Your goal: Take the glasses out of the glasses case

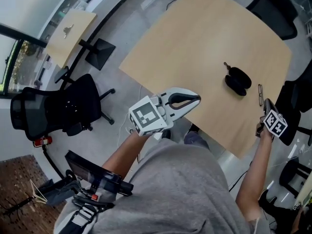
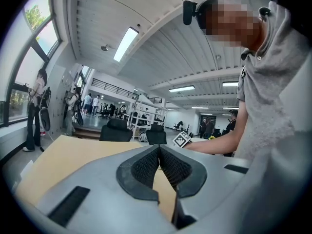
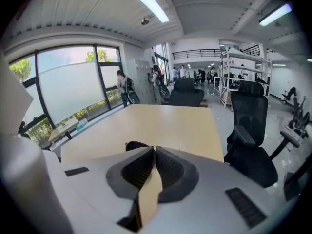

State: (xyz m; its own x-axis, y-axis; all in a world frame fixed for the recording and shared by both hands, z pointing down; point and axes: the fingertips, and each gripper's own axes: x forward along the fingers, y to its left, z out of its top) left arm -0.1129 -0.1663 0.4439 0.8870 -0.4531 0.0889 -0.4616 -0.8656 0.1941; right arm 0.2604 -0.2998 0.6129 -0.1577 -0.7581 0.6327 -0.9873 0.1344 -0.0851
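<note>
A black glasses case [image 1: 238,81] lies on the light wooden table [image 1: 195,48], toward its right side. Thin-framed glasses [image 1: 260,94] lie on the tabletop just right of the case, outside it. My right gripper [image 1: 267,106] hangs at the table's right edge, a little nearer than the glasses, with its jaws shut on nothing [image 3: 153,150]. In the right gripper view the case [image 3: 135,145] peeks out as a dark hump behind the left jaw. My left gripper [image 1: 196,100] hovers over the table's near left edge, away from the case, shut and empty [image 2: 159,148].
A black office chair [image 1: 58,108] stands on the floor at the left, near a small side table [image 1: 73,33]. More black chairs stand at the table's far end [image 1: 273,11] and right side [image 3: 248,130]. People stand far off in the hall.
</note>
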